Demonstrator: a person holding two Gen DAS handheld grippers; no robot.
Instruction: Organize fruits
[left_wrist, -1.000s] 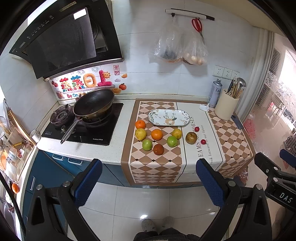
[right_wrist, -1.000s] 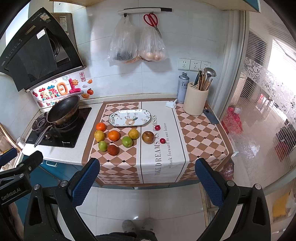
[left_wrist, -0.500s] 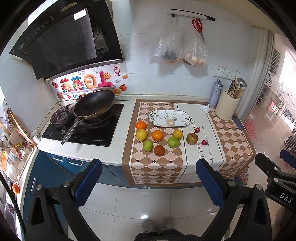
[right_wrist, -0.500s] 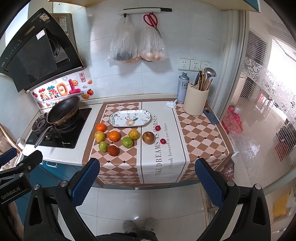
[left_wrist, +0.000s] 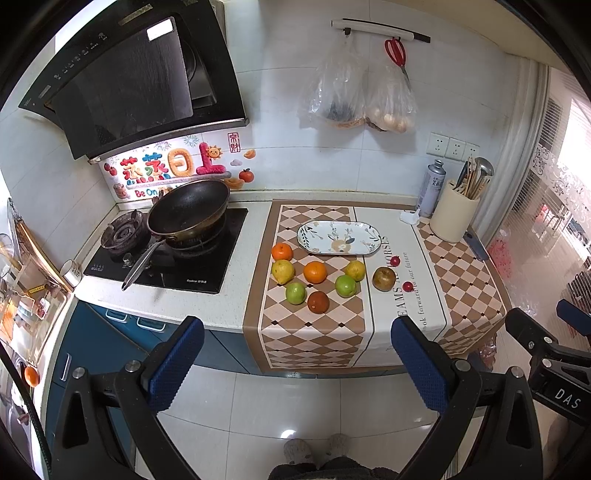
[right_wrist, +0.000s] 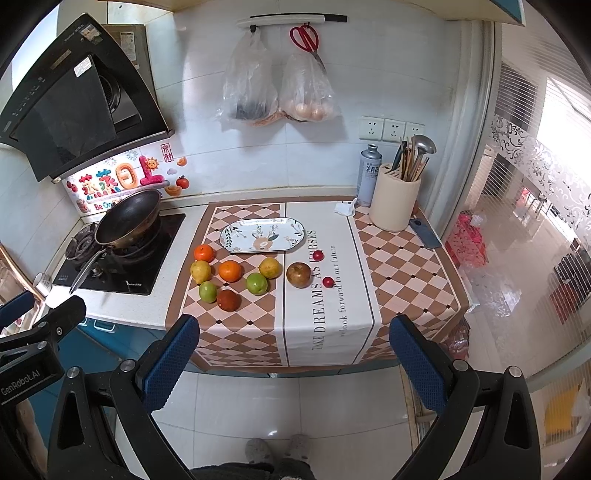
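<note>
Left gripper (left_wrist: 297, 352) and right gripper (right_wrist: 293, 350) both spread wide, empty, held above the floor short of the counter. Fruits (right_wrist: 229, 271) loose on the cloth (right_wrist: 321, 314) just in front of the plate (right_wrist: 288, 242).

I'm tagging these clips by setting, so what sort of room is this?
A home kitchen, most likely. A wok sits on a gas hob under a black range hood, and a utensil crock stands on the counter by the fruit plate. Both grippers are open and hold nothing.

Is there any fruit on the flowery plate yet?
No, the plate is bare, and all the fruit, like the orange, sits on the cloth in front of it.
</note>
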